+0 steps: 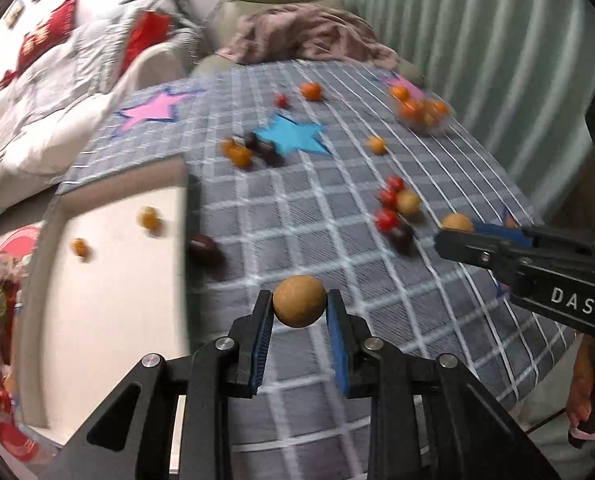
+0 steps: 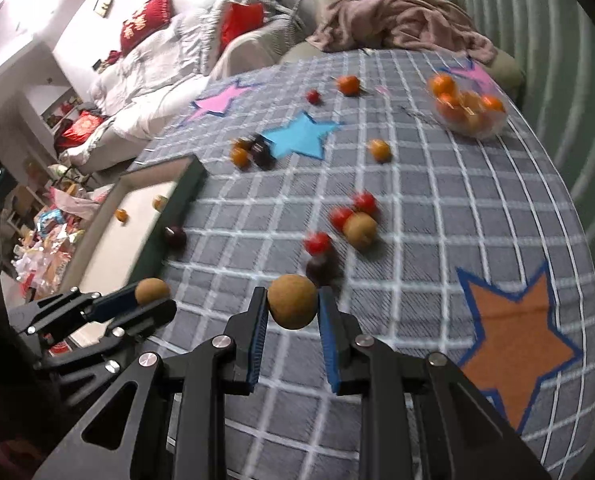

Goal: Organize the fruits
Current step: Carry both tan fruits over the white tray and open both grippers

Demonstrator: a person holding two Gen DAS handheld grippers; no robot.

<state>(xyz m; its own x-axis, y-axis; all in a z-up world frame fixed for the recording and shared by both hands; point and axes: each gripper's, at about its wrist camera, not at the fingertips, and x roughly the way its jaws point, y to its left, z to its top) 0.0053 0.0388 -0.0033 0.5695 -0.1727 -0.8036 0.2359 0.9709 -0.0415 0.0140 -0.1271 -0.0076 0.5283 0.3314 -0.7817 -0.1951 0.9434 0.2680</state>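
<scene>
Each hand-held gripper has a round brown fruit between its blue pads. The left hand-held gripper [image 1: 299, 308] is closed just to the width of its brown fruit [image 1: 299, 306], and the fruit sits at the very tips of the fingers, above the checked cloth [image 1: 337, 220] of the bench. The right hand-held gripper [image 2: 292, 309] holds a second brown fruit [image 2: 292, 306] in the same way; both pads touch it and no gap shows.

The tray [image 1: 117, 264] with the pale floor and dark rim lies ahead and to the left of the left hand-held gripper, near it, and two small orange fruits [image 1: 150, 218] already lie inside. From the right wrist view the tray [image 2: 137, 216] is further away, beyond the left hand-held gripper [image 2: 153, 300], so the left hand is the nearer one to it. The long side of the tray runs roughly away from the cameras, along the edge of the bench.

A third brown fruit [image 2: 360, 230] rests on the cloth among some red fruits [image 2: 341, 216], ahead of both hands. A clear bowl of oranges [image 2: 467, 110] stands at the far right (it looks like another sorting place, but I cannot say which kind goes where). My judgement is that the held brown fruits should go left, toward the tray.
</scene>
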